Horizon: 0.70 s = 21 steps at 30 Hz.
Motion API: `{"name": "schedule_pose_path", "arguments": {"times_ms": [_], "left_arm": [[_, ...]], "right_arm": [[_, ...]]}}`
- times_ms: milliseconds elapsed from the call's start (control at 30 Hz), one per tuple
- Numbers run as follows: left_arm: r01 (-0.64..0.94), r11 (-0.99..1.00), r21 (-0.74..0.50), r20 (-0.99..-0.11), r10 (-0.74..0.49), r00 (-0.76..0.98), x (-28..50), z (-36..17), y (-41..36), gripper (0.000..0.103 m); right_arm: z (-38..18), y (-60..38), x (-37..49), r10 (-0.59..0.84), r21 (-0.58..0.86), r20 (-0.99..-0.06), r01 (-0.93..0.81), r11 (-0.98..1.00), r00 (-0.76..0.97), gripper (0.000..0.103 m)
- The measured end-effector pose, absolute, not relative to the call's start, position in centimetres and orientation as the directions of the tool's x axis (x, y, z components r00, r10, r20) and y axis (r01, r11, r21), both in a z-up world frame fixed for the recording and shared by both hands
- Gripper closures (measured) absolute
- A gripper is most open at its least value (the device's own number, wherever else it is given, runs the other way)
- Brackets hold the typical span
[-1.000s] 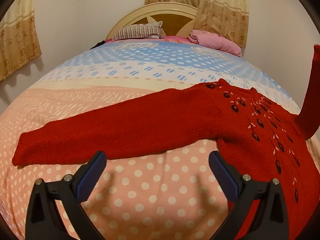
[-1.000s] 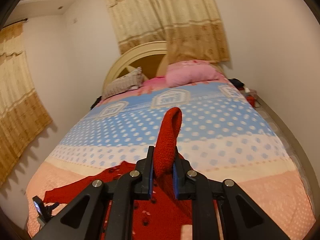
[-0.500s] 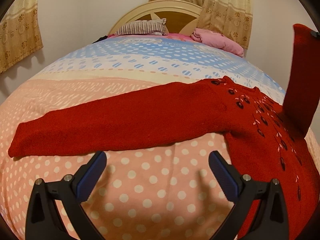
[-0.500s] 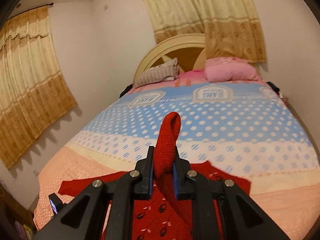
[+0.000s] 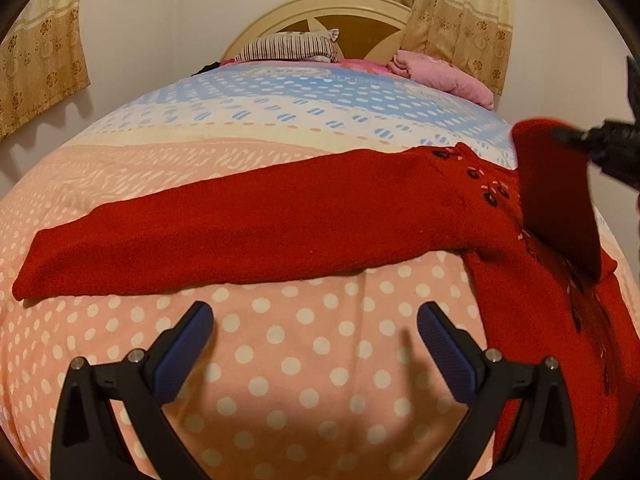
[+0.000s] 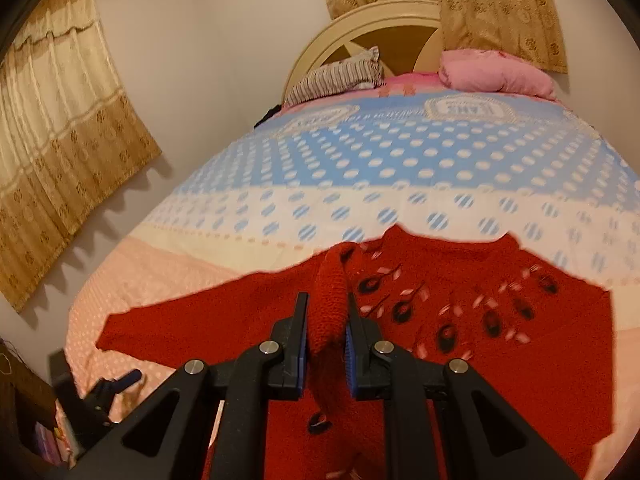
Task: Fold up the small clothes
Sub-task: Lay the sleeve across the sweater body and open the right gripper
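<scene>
Two sleeves: one pinched in right gripper [image 6: 326, 338] above sweater [image 6: 500, 360] chest; other sleeve [image 5: 248, 232] flat on bed [image 5: 304, 360], lengthwise leftward, just beyond left gripper [image 5: 314, 330], jaws apart, nearer.

Ahead of my jaws lay a bed [image 5: 304, 364] covered by a polka-dot bedspread [image 6: 400, 168] banded in peach, cream and blue. A cream arched headboard [image 5: 340, 4] with a brown panel stood against the plain white wall [image 5: 180, 20]. A striped pillow [image 5: 288, 46] and a pink pillow [image 6: 496, 72] rested at the head. Beige patterned curtains [image 6: 60, 152] hung at the left and behind the headboard. Lighting was warm and indoor.
</scene>
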<state>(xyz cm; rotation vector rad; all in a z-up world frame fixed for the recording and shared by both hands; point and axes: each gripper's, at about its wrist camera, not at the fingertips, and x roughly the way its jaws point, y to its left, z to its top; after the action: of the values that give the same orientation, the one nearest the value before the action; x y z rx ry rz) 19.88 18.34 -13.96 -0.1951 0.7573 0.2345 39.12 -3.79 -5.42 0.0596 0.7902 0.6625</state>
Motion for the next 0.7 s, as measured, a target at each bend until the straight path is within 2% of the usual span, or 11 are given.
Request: {"name": "schedule_pose_path", "arguments": {"times_ms": [133, 200, 233, 267, 333, 567, 700], "left_arm": [[-0.279, 0.957, -0.078, -0.701, 0.146, 0.698, 19.9, -14.1, 18.2, 0.0], [-0.28, 0.957, -0.079, -0.701, 0.146, 0.698, 19.9, -14.2, 18.3, 0.0], [-0.281, 0.956, -0.082, -0.702, 0.145, 0.698, 20.0, -14.2, 18.3, 0.0], [-0.284, 0.955, -0.087, -0.703, 0.143, 0.697, 20.0, -14.3, 18.5, 0.0], [-0.288, 0.952, -0.103, -0.704, 0.135, 0.697, 19.9, -14.4, 18.8, 0.0], [-0.296, 0.95, -0.099, -0.703, 0.143, 0.696, 19.8, -14.4, 18.8, 0.0], [-0.319, 0.942, -0.099, -0.705, 0.16, 0.691, 19.6, -14.4, 19.1, 0.0]], "right_arm": [[-8.4, -1.8, 39.2, 0.607, 0.327, -0.654, -0.554, 0.765, 0.452, 0.085], [-9.7, -0.7, 39.0, 0.618, 0.341, -0.674, -0.571, 0.747, 0.406, 0.064], [-10.2, -0.4, 38.7, 0.624, 0.355, -0.683, -0.575, 0.737, 0.378, 0.041], [-10.4, -0.5, 38.6, 0.635, 0.369, -0.683, -0.579, 0.727, 0.362, 0.033], [-10.4, -1.2, 37.7, 0.672, 0.405, -0.663, -0.596, 0.693, 0.33, 0.033], [-9.6, -6.0, 37.4, 0.599, 0.346, -0.671, -0.53, 0.774, 0.437, 0.033], [-11.3, -5.6, 37.4, 0.617, 0.394, -0.682, -0.514, 0.762, 0.393, 0.033]]}}
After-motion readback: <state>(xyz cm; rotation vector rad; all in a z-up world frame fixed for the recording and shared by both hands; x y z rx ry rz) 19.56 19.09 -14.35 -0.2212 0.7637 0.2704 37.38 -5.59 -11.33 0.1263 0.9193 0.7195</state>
